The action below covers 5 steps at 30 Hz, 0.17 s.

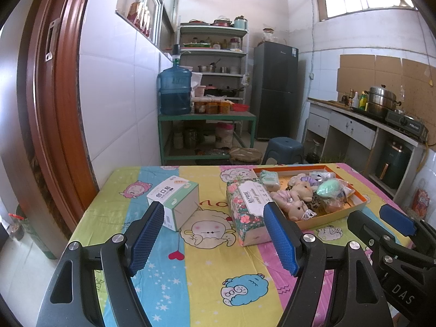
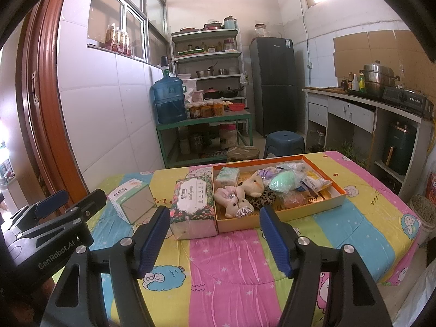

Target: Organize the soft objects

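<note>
1. In the orange tray [image 2: 336,200], the leopard-print piece [image 2: 263,200] lies partly hidden under the plush toys [image 2: 239,199].
2. The packets [image 2: 313,182] at the tray's far end overlap; their print is too small to read.
3. The floral tissue pack [image 1: 246,207] is partly hidden by one blue finger pad [image 1: 278,241].
4. Perhaps a pillow, the mint-green bundle [image 2: 283,181] sits wrapped in plastic.
</note>
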Motion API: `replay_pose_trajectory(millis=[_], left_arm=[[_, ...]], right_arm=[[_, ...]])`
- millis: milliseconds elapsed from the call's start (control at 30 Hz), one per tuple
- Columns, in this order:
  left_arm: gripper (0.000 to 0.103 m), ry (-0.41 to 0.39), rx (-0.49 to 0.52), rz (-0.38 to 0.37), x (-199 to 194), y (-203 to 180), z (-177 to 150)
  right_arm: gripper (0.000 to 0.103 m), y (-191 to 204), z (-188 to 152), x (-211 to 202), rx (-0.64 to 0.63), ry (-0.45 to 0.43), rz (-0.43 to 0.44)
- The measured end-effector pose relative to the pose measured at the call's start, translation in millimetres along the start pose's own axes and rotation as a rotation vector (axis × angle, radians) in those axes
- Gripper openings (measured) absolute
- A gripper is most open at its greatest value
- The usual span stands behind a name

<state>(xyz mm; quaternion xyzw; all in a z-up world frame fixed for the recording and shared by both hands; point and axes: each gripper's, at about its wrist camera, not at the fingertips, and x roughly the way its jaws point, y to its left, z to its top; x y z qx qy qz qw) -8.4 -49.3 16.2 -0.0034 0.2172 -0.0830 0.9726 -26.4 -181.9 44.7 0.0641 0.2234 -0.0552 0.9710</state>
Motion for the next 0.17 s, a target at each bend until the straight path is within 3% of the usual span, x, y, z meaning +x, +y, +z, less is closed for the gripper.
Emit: replay_pose_trajectory(millis=[167], left_arm=[[0.077,0.002,-0.001,-0.002,0.3,-0.1,-1.1]], right_arm=[[0.068,0.2,-1.6,0.2,0.002,0.003,0.004]])
